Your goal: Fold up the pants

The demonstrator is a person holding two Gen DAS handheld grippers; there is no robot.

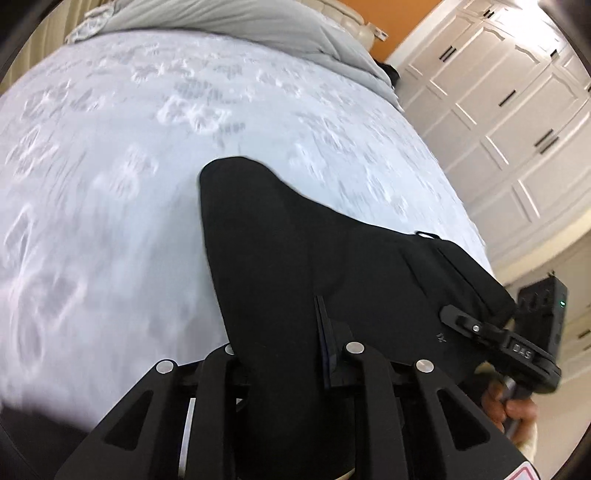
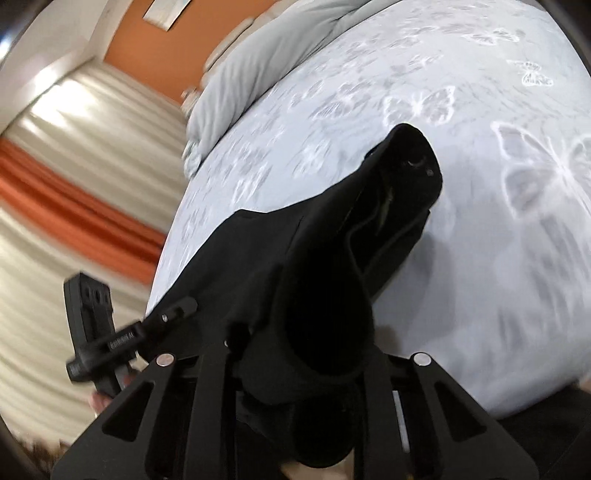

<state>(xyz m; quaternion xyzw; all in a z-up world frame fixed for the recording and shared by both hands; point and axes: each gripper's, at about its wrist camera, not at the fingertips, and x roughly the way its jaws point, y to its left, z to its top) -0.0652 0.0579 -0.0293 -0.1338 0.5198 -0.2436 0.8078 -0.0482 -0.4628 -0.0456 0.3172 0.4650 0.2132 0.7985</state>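
Note:
Black pants (image 1: 295, 251) hang bunched over a bed with a pale butterfly-print cover (image 1: 110, 166). My left gripper (image 1: 291, 354) is shut on the pants, the cloth draped over its fingers. In the left wrist view my right gripper (image 1: 458, 319) grips the pants at the right. In the right wrist view the pants (image 2: 314, 266) cover my right gripper (image 2: 295, 350), which is shut on them; the waistband with a button (image 2: 413, 162) points away. My left gripper (image 2: 181, 310) grips the cloth at the left.
A grey duvet (image 1: 240, 18) is piled at the head of the bed. White wardrobe doors (image 1: 498, 110) stand to the right of the bed. Cream and orange curtains (image 2: 74, 184) hang on the other side. An orange wall (image 2: 177, 33) is behind the headboard.

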